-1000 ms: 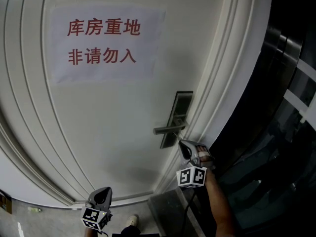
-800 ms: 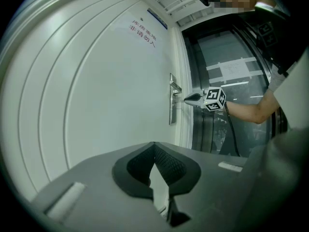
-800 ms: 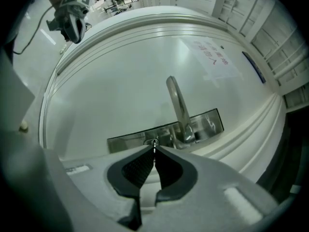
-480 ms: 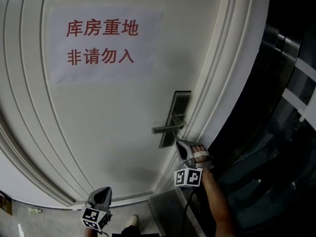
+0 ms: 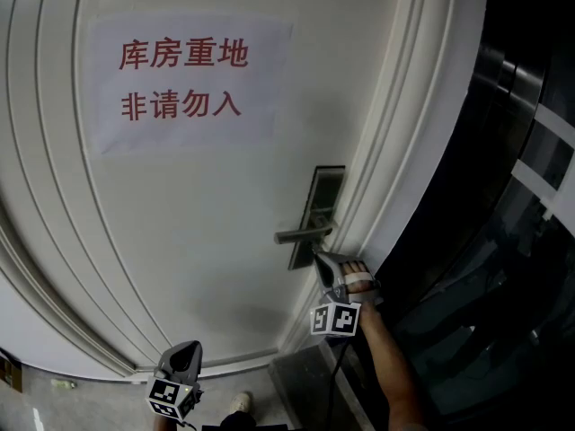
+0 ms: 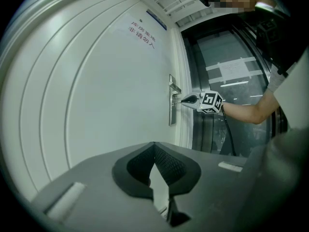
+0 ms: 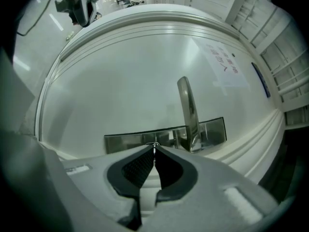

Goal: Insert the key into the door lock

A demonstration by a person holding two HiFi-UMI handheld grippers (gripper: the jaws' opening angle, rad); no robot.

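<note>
A white panelled door (image 5: 198,205) was seen from above, with a paper notice (image 5: 184,79) in red characters fixed high on it. At the door's right edge a tall metal lock plate (image 5: 319,212) was mounted, and a lever handle (image 5: 301,235) stuck out leftward from it.

The right gripper (image 5: 319,260) was held level against the lower part of the lock plate, just below the handle. Its jaws were clenched, and a small metal tip, judged to be the key (image 7: 154,144), was pinched at their very front. In the right gripper view the plate (image 7: 130,140) lay directly ahead of that tip, either touching it or very close to it. The key's long axis ran along the jaws, straight toward the door. The keyhole itself could not be made out, so whether the key had entered it could not be told.

The left gripper (image 5: 184,356) was held low and well apart from the lock, its jaws closed together with nothing between them. The right hand was judged by far the nearer, so the coming push would be made straight forward along the key's own line
</note>
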